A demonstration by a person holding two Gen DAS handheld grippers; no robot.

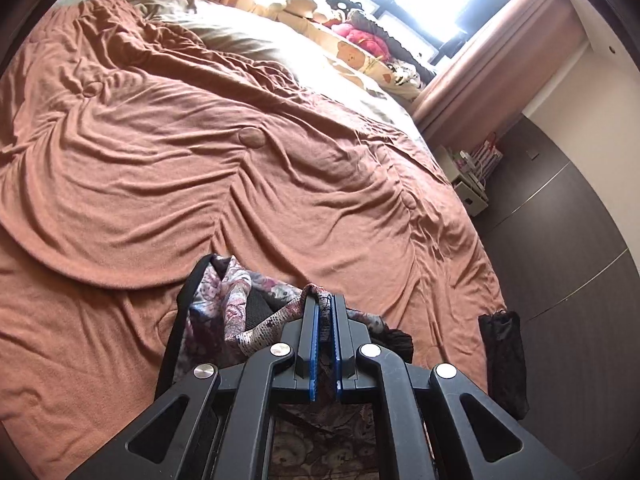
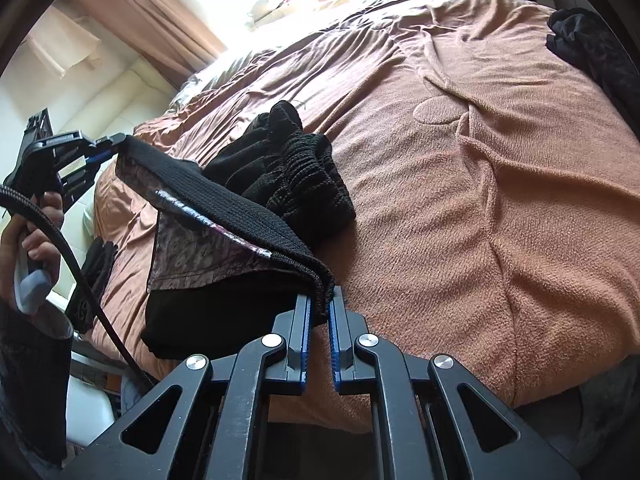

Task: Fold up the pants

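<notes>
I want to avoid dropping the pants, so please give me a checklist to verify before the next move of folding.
1. Left hand-held gripper shut on the patterned pants: ok.
2. Right hand-held gripper shut on the black waistband: ok, the edge sits between its pads.
3. Waistband stretched between both grippers: ok, it runs from one to the other.
4. Free room on the orange bedspread to lay the pants: ok.
5. Black clothes pile away from the pants: not ok, it lies right beside the waistband.
6. Pant legs hanging untwisted: cannot tell.
</notes>
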